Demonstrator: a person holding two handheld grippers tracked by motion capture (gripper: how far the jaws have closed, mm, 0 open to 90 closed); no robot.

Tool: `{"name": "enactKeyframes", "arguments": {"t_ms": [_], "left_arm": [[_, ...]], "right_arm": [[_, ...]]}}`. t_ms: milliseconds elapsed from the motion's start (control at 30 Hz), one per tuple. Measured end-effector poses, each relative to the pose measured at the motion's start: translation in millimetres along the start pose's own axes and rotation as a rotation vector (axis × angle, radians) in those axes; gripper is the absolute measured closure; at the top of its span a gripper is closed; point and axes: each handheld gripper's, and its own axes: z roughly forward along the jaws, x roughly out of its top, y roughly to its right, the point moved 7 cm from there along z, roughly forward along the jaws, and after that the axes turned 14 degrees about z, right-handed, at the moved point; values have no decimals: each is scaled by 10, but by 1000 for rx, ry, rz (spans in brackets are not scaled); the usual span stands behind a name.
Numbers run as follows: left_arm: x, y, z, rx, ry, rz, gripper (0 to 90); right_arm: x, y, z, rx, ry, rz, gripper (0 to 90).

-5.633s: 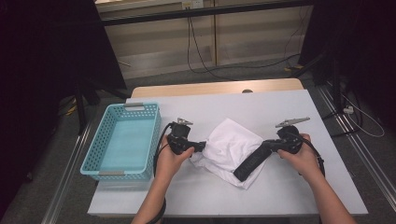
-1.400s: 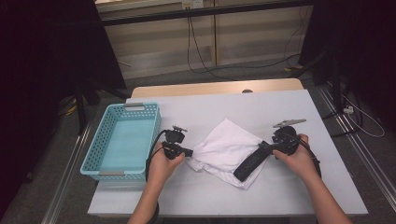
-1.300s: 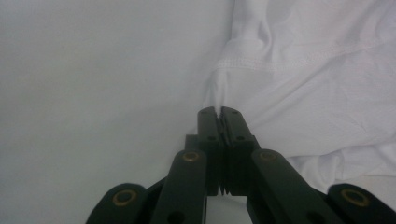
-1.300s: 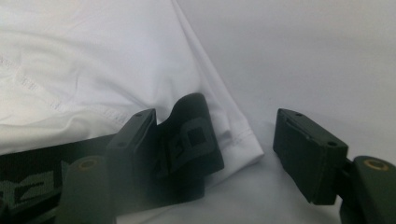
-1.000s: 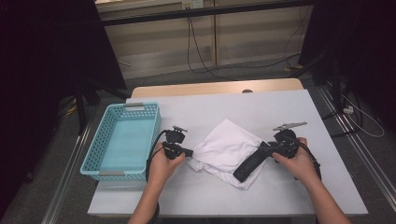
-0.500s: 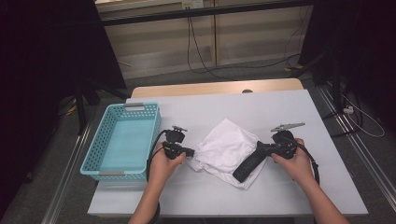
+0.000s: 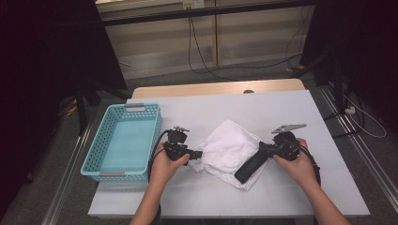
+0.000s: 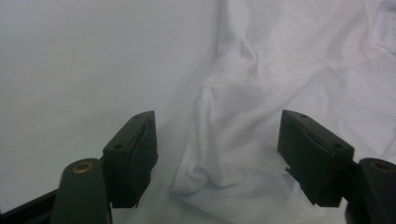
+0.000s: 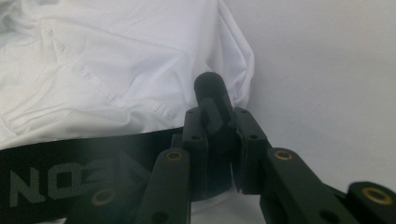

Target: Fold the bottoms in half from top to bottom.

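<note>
My left hand-held gripper [image 8: 219, 154] has just been opening and now stands apart, a fold of the white garment [image 7: 230, 150] lying loose between its jaws at mid-bench [image 7: 291, 108], beside the blue basket [image 7: 123, 140]. My right hand-held gripper [image 9: 219, 140] is clamped on the garment's black waistband [image 9: 70, 182]. To fold cleanly, I judge the left should re-grip a hem edge squarely, while the right keeps tension without dragging the cloth.
</note>
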Motion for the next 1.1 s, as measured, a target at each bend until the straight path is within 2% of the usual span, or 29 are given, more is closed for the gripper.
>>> {"name": "enactKeyframes", "arguments": {"t_ms": [67,167,267,400,500,567,633,900,1033,1100], "left_arm": [[0,-5,1,3,2,2,200],[-32,-20,12,11,-9,12,152],[-67,-10,22,-16,-13,23,134],[-52,2,9,15,3,38,102],[-57,12,2,3,-6,44,151],[-57,11,-18,-9,-1,41,219],[-49,-5,-29,11,4,50,208],[-80,4,1,20,-13,58,257],[-57,27,-3,1,19,53,267],[-56,28,0,22,13,70,285]], "right_arm": [[-6,15,7,10,-2,16,778],[-4,22,14,12,-4,12,778],[6,14,20,7,-4,6,778],[13,16,22,8,-4,6,778],[12,18,15,13,-5,13,778],[14,15,10,13,-3,10,778],[14,9,8,10,-2,5,777],[20,7,1,17,3,4,777],[22,2,-10,23,4,8,776],[25,5,-16,25,6,13,777]]}}
